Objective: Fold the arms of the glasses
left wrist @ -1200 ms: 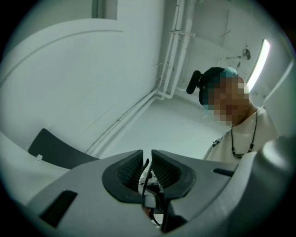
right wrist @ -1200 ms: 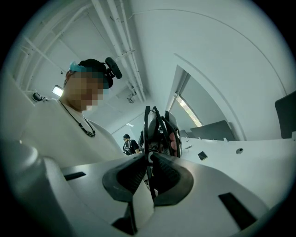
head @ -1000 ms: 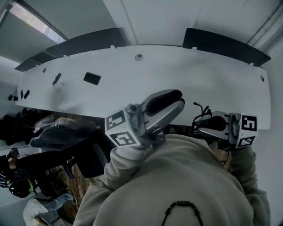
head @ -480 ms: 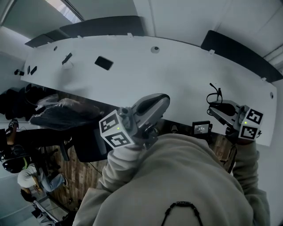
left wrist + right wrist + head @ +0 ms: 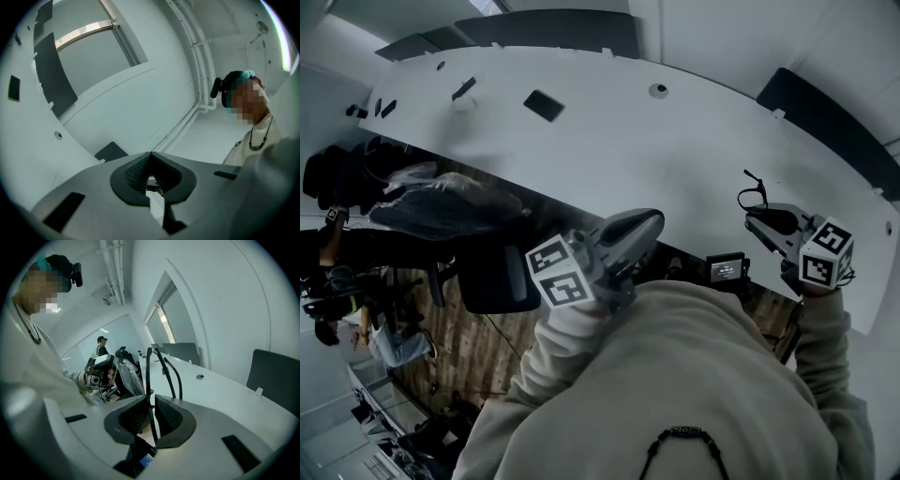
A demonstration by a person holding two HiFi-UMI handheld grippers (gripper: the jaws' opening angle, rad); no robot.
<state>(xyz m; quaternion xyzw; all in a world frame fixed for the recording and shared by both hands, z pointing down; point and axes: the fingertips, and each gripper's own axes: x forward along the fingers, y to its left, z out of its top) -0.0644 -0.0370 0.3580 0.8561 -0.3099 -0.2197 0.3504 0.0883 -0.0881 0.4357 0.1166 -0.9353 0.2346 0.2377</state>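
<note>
White bench [image 5: 609, 131]. Above it, thin black glasses [image 5: 756, 191]. The right tool [image 5: 752, 216] and left tool [image 5: 652, 219] are grey with textured black pads [image 5: 133, 173]. Their cubes [image 5: 558, 274] show black-and-white square patterns. Cream sleeves [image 5: 572, 347]. Below the bench, brown wood-grain floor [image 5: 469, 347].

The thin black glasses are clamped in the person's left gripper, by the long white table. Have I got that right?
Not quite. The thin black glasses are clamped in the right gripper, not the left, by the long white table. The right gripper view shows the frame pinched between its jaws. The left gripper is shut with nothing in it.
</note>
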